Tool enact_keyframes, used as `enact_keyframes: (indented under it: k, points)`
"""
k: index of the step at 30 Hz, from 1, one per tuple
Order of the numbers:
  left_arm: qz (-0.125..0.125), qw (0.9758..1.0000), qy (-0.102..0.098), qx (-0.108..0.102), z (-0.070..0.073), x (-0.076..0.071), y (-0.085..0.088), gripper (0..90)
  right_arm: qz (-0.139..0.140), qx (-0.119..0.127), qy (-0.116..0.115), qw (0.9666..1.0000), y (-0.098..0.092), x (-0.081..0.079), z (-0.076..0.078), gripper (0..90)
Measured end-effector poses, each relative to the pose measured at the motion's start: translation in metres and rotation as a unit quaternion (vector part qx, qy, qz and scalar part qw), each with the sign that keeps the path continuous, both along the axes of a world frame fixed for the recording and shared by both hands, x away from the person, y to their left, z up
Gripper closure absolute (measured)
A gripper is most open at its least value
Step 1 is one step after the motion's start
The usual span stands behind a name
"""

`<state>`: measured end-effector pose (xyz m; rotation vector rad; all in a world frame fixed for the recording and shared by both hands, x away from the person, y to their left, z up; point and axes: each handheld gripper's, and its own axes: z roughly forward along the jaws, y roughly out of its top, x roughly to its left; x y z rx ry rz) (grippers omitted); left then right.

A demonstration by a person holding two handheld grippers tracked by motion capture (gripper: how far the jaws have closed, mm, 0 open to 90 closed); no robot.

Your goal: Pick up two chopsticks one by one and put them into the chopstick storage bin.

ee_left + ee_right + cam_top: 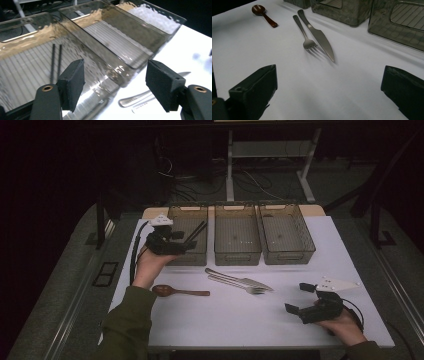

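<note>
My left gripper [189, 241] hovers over the near end of the left bin [193, 259], held in a hand. Its jaws stand open in the left gripper view [115, 83] with nothing between them. Two black chopsticks [55, 62] lie inside that bin [25, 72], also seen from above [197, 231]. On the white table a knife [239, 279] and a fork [241, 285] lie side by side, with a brown wooden spoon [178, 292] to their left. My right gripper [299, 298] rests at the front right, open and empty [327, 92], pointing at the fork [306, 36], knife [320, 37] and spoon [263, 14].
Three smoky clear bins stand in a row at the back: the left one, a middle bin [237, 258] and a right bin [291, 256], both bare inside. A sleeved forearm [127, 325] enters at bottom left. The table's front edge [240, 346] is near my right hand.
</note>
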<state>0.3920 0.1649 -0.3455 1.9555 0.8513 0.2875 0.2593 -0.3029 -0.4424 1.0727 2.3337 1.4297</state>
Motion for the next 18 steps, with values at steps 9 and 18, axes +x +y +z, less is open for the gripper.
enact_keyframes:
  k: [9,18]
  points:
    - [-0.030,0.9995,-0.004,0.005,-0.014,-0.032,-0.003,26.2,0.000,-0.001,-0.001,1.0000,0.000,0.000,0.000,0.0]
    - [-0.034,0.9994,-0.008,0.009,-0.022,-0.052,0.003,26.2,-0.001,0.002,-0.001,1.0000,0.000,-0.001,0.000,0.0]
